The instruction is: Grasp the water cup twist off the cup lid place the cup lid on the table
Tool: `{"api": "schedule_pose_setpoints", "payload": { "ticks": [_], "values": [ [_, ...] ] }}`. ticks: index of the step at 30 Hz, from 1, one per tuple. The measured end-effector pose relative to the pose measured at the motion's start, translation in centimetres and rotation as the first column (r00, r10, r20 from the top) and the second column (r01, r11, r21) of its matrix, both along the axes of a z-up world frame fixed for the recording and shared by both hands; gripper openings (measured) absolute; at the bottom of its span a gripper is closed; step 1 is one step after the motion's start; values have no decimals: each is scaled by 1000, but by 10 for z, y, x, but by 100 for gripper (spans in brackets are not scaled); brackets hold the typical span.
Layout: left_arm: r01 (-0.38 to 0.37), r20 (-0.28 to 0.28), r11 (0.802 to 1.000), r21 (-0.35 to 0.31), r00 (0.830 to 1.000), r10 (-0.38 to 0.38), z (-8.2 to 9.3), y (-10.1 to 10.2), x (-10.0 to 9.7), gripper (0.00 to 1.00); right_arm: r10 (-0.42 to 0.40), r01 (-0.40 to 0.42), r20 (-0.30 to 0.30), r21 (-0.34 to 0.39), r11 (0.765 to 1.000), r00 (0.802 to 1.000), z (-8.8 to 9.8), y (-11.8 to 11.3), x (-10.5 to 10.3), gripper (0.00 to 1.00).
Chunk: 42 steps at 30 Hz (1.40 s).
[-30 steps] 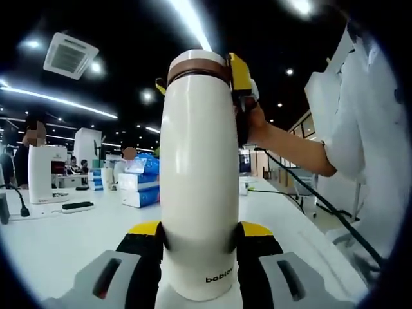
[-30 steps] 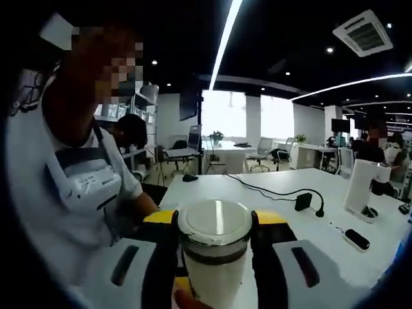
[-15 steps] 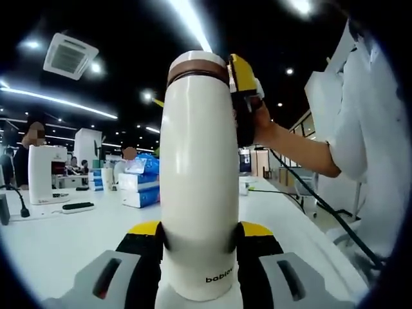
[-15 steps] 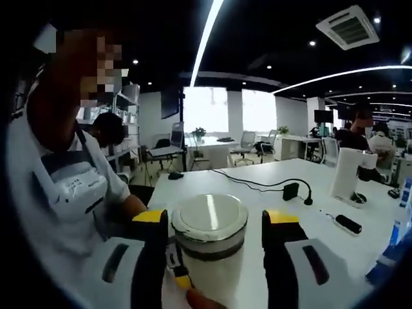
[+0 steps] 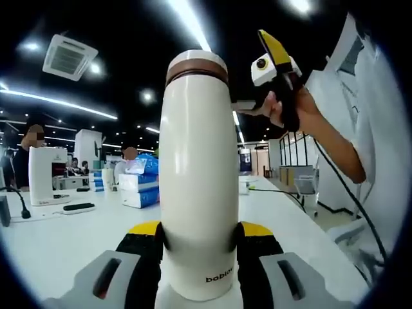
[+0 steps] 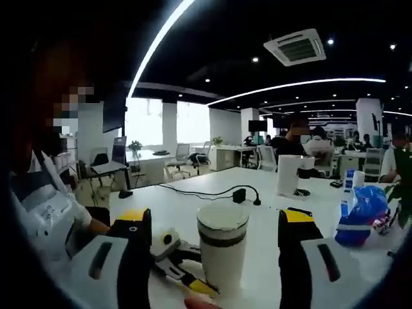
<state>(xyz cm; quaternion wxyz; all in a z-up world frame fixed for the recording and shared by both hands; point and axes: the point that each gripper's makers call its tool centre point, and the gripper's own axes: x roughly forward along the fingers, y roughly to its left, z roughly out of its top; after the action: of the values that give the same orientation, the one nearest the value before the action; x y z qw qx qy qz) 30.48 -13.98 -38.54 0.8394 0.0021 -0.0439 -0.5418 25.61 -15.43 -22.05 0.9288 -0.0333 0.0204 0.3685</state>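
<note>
A tall white water cup point(image 5: 198, 187) stands upright with a brown band and its white lid point(image 5: 197, 60) on top. My left gripper point(image 5: 201, 229) is shut on the cup's lower body, one yellow-black jaw on each side. My right gripper point(image 5: 275, 56), held in a person's hand, hovers up and to the right of the lid, apart from it. In the right gripper view the cup point(image 6: 221, 254) and its lid point(image 6: 223, 217) stand some way ahead of the right gripper point(image 6: 214, 220). Its jaws are spread wide and hold nothing. The left gripper point(image 6: 175, 260) shows at the cup's lower left.
The white table point(image 6: 193, 199) stretches behind the cup. On it are a white appliance point(image 6: 290, 175), a black cable with an adapter point(image 6: 239, 194) and a blue bag point(image 6: 362, 207). Stacked blue-white boxes point(image 5: 138, 183) sit at the left. A person in white point(image 5: 360, 129) stands close by.
My right gripper went from shut on the lid to open, then pulled back and away from the cup. The lid stayed on the cup, and the left gripper kept its hold.
</note>
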Motion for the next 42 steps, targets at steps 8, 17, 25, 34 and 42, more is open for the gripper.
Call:
{"api": "schedule_pose_setpoints", "payload": {
  "ticks": [8, 17, 25, 34, 42],
  "values": [
    [-3, 3, 1000, 3, 1000, 3, 0, 0, 0, 46, -221, 220, 10, 94, 971, 975, -11, -4, -26, 81],
    [-4, 3, 1000, 4, 1000, 4, 0, 0, 2, 46, -266, 269, -46, 104, 958, 963, -34, -2, -21, 79],
    [-4, 4, 1000, 4, 1000, 4, 0, 0, 2, 46, -188, 194, -56, 131, 972, 981, -27, 16, 24, 79],
    [-3, 5, 1000, 4, 1000, 3, 0, 0, 2, 46, -138, 153, -96, 170, 974, 986, -22, 33, 54, 79],
    [-4, 7, 1000, 5, 1000, 4, 0, -1, 1, 46, -163, 183, -116, 190, 964, 980, -22, 32, 53, 69]
  ]
}}
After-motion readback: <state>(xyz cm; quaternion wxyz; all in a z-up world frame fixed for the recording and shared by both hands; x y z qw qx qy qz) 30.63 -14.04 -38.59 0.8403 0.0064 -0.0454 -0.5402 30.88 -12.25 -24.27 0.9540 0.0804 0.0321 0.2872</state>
